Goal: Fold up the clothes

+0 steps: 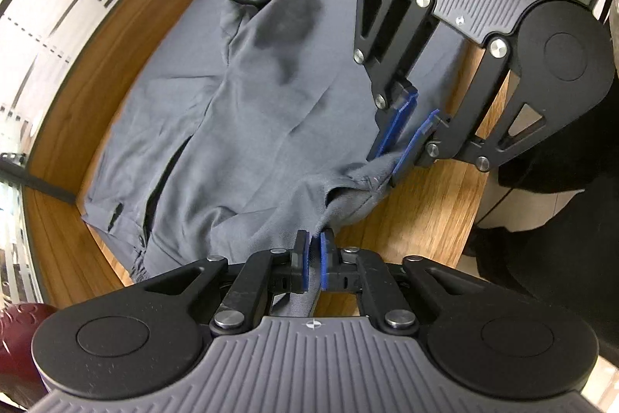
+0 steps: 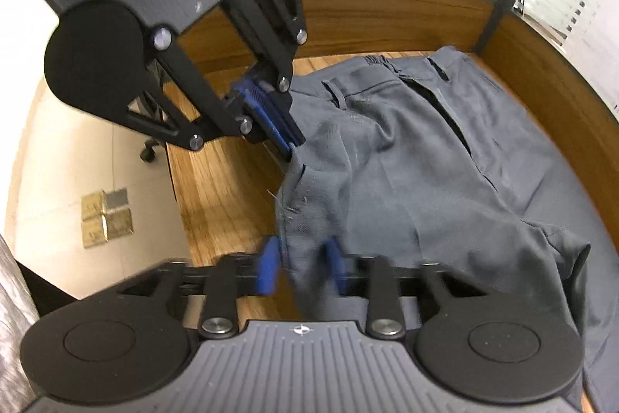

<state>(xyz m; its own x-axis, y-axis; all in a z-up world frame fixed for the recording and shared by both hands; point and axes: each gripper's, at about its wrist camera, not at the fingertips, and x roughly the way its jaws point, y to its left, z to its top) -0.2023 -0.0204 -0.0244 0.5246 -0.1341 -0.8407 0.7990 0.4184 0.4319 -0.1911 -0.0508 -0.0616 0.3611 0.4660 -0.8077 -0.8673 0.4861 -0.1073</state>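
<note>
Left wrist: trousers (image 1: 247, 127) stretch away lengthwise, hem pinched by both hand-held grippers (image 1: 314, 260) (image 1: 406, 138).

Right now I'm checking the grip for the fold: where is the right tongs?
In the left wrist view, the right tongs sits right of centre, pinching the grey trousers' edge near the left tongs.

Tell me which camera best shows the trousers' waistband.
The right wrist view: the waistband with its belt loops lies unobstructed at the far end of the trousers. The left wrist view shows only a gathered bit beside its own gripper.
</note>
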